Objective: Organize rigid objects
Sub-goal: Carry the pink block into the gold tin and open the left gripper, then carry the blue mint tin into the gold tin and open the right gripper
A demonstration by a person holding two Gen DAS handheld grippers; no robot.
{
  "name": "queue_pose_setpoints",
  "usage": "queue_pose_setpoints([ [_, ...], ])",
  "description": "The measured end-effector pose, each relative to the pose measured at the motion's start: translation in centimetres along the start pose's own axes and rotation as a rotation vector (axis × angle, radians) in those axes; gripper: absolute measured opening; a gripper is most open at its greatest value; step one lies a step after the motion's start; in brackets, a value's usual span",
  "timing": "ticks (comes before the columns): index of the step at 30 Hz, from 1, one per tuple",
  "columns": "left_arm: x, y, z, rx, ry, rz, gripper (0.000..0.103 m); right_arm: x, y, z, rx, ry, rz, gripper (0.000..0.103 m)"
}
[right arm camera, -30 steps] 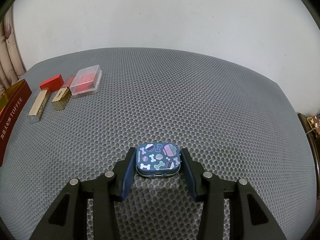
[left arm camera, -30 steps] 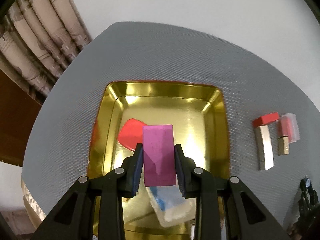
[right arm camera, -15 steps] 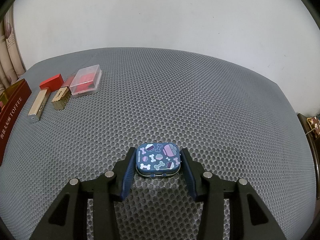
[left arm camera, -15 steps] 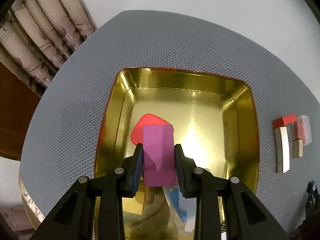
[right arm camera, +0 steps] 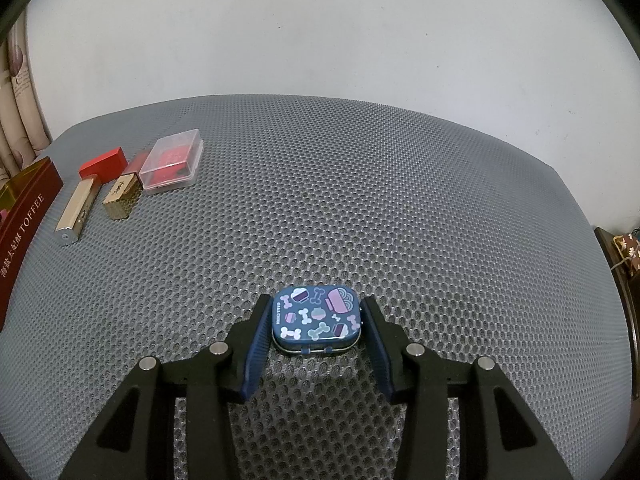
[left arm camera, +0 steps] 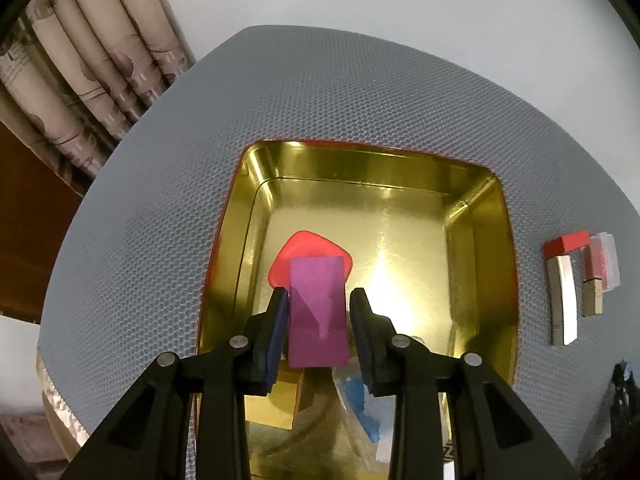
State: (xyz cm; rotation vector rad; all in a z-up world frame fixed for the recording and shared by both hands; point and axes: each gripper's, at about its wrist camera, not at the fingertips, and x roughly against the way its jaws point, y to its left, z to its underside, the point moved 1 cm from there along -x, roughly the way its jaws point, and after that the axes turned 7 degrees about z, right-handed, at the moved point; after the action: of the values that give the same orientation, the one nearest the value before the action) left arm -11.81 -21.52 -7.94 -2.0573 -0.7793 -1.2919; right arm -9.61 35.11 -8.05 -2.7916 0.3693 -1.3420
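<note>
Your left hand-held gripper (left arm camera: 319, 322): jaws opening, magenta block (left arm camera: 318, 312) between them, gap at right pad, over gold tin (left arm camera: 486, 264) | your right hand-held gripper (right arm camera: 316, 326): closed on blue patterned tin (right arm camera: 316, 320), on grey tabletop (right arm camera: 360, 200).

My left wrist view looks steeply down, close over the tin (left arm camera: 486, 240). My right wrist view faces slantwise across the mat (right arm camera: 360, 200) toward the wall. Both share the lipsticks (left arm camera: 564, 300), right edge left view, upper left right view.
</note>
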Motion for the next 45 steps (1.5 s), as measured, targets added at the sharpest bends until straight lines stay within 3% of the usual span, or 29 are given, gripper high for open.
queue_pose_setpoints([
  [12, 3.4, -0.2, 2.0, -0.023, -0.087, 0.038, 0.035, -0.5, 0.1, -0.1, -0.001, 0.001, 0.0, 0.045],
  [22, 5.2, 0.9, 5.6, -0.043, -0.164, -0.005, 0.038, 1.5, -0.4, 0.2, -0.008, 0.003, 0.012, 0.044],
  [26, 5.8, 2.1, 6.8, -0.012, -0.193, -0.016, 0.053, 1.7, -0.7, 0.3, -0.026, 0.012, 0.027, 0.044],
  [35, 6.5, 5.0, 9.6, 0.052, -0.244, -0.066, 0.061, 1.8, -0.7, -0.8, 0.004, 0.044, 0.075, 0.044],
  [39, 7.0, 6.2, 9.6, 0.101, -0.263, -0.067, 0.063, 2.7, 0.4, -1.4, 0.017, 0.028, 0.056, 0.044],
  [45, 8.6, 8.1, 9.4, 0.149, -0.316, -0.097, 0.07, 5.6, 4.0, -3.0, 0.083, -0.028, -0.049, 0.044],
])
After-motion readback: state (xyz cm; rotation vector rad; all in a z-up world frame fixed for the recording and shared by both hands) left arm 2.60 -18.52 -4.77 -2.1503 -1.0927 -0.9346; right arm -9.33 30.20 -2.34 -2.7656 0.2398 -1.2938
